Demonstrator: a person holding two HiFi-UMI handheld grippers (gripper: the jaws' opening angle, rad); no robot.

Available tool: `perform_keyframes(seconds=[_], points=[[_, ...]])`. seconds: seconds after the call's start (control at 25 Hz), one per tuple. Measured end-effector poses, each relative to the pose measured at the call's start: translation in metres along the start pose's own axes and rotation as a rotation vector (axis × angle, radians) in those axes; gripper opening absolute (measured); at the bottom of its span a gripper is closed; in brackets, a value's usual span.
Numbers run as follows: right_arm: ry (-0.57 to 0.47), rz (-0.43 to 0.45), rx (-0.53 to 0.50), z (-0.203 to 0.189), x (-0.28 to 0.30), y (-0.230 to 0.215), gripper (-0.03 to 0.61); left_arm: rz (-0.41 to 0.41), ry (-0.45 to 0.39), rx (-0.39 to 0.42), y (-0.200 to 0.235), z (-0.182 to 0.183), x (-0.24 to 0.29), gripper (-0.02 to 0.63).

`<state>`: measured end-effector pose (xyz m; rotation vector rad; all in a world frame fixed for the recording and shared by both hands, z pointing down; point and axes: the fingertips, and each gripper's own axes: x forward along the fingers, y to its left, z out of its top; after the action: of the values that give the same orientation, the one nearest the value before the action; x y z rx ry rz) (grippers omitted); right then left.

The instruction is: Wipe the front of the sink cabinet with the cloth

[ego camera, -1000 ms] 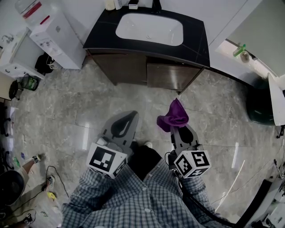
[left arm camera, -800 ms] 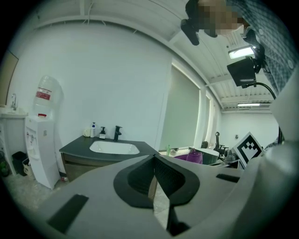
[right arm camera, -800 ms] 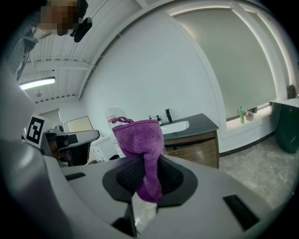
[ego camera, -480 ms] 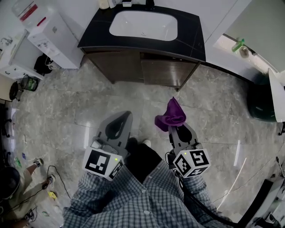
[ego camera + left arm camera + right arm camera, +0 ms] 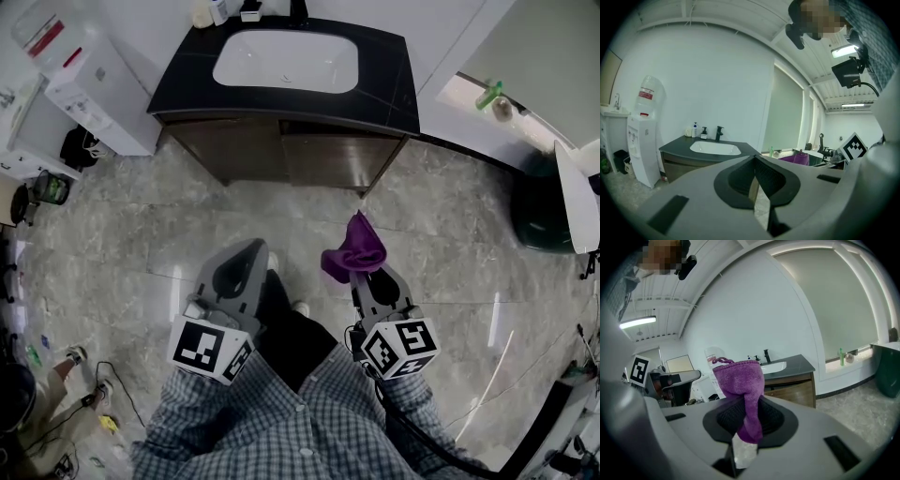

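Purple cloth (image 5: 354, 251), likely soft and light, flops from the right gripper (image 5: 367, 279), clamped on its bunched end; left gripper (image 5: 242, 269) closed, empty.

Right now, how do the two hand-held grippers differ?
The right hand-held gripper is clamped on the purple cloth; the left hand-held gripper is shut on nothing. In the head view the left one slants rightward, while the right one points nearly straight ahead. Both are grey, carry a marker cube and stand apart from the sink cabinet.
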<state>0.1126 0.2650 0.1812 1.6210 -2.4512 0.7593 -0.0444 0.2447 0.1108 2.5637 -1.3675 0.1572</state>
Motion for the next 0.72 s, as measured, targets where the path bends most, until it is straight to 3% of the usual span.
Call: perform_keyframes(seconds=[0.28, 0.72], points=[[-0.002, 0.026, -0.024, 0.016, 0.049, 0.010, 0.074, 0.004, 0.003, -0.028, 0.045, -0.001, 0.034, 0.011], [0.080, 0.036, -0.017, 0.031, 0.166, 0.021, 0.075, -0.026, 0.047, -0.077, 0.131, 0.005, 0.096, 0.011]])
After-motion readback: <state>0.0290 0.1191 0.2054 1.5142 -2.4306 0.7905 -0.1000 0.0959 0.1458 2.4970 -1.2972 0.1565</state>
